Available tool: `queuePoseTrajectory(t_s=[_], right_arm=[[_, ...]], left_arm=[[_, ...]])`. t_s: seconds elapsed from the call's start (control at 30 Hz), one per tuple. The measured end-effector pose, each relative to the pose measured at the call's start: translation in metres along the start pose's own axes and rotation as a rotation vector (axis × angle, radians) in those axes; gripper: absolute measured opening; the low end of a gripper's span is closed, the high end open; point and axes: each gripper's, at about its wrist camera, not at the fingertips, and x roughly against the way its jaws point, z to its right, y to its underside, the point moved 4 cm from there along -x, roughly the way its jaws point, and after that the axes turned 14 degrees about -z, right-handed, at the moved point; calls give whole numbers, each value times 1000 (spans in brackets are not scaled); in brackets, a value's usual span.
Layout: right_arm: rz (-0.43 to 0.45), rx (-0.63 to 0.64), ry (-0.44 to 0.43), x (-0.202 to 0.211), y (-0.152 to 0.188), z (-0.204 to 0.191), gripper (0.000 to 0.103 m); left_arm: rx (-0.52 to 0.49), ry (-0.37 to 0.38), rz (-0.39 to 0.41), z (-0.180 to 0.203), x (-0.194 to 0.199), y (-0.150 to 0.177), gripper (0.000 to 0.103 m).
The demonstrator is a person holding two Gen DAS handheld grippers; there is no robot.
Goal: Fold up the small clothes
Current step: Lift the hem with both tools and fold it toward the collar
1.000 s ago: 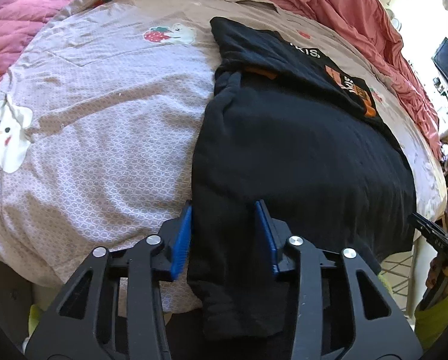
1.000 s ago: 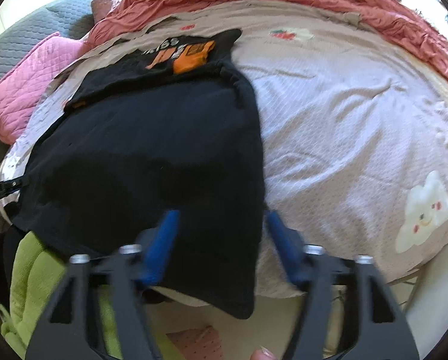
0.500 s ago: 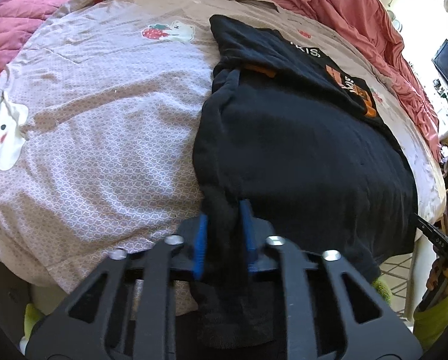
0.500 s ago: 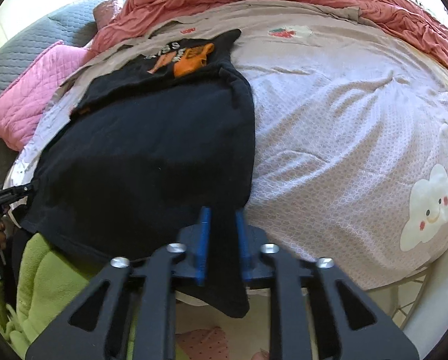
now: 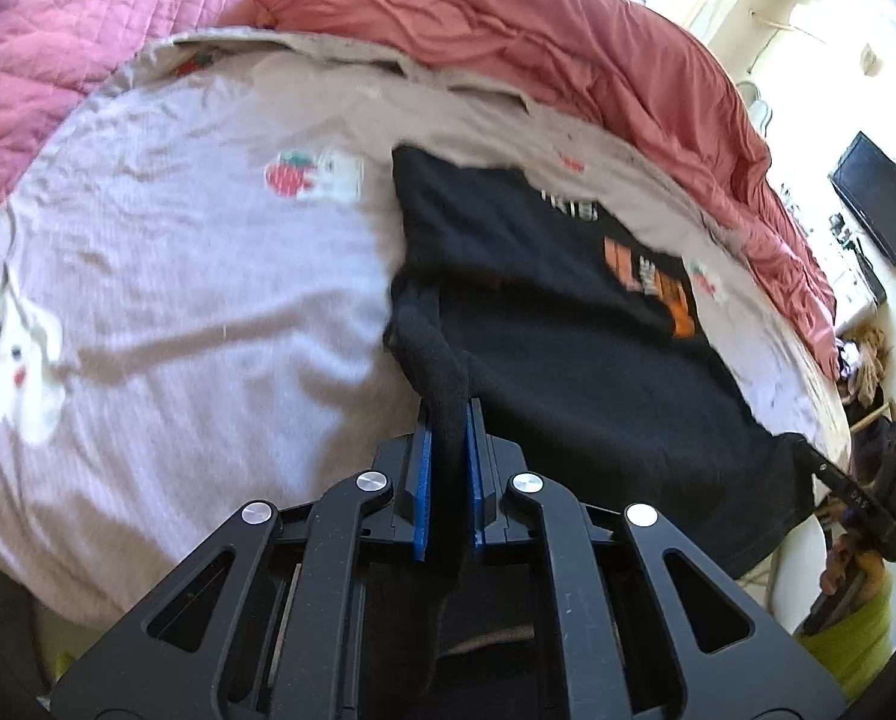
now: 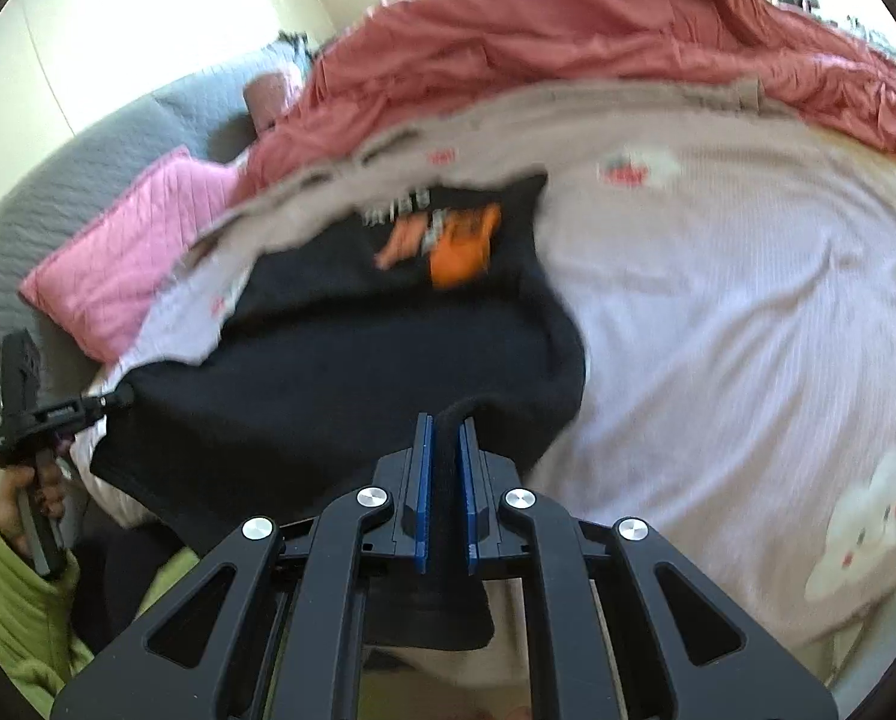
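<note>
Black cloth of the shirt [image 5: 568, 360] lay partly folded on the bed [image 5: 177, 300], its near corners pinched tight by the left claw [image 5: 448, 420] and right claw [image 6: 444, 426], the fold over unfinished.

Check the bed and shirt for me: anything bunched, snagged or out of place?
Nothing stands out. The left gripper and right gripper each pinch a near corner of the black shirt; the cloth ropes up at both grips, as expected. The bedsheet shows only wrinkles.
</note>
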Motion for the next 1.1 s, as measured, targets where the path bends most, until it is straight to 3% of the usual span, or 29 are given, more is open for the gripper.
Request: queuePoseTrajectory(t_s=[0.37,0.53,0.67,0.87,1.1], right_arm=[[30,-67,73,-45,-59,37,8],[-22,-127,82,-69,-66,56,8],[-46,-143,33,-65,-57,59,11],[-79,-157,-55,-52,-36,60,29],[-101,-130,-67,-54,-29,54,37]], left_arm=[[51,-10,-22,-13,-44,-57,8],[92,-13,-36,-24,-61,-71,24],[94,-4,-41,-28,-59,-65,32],[129,87,-37,-33,-45,-41,37],[144,165,-99,-32,-55,-15,46]])
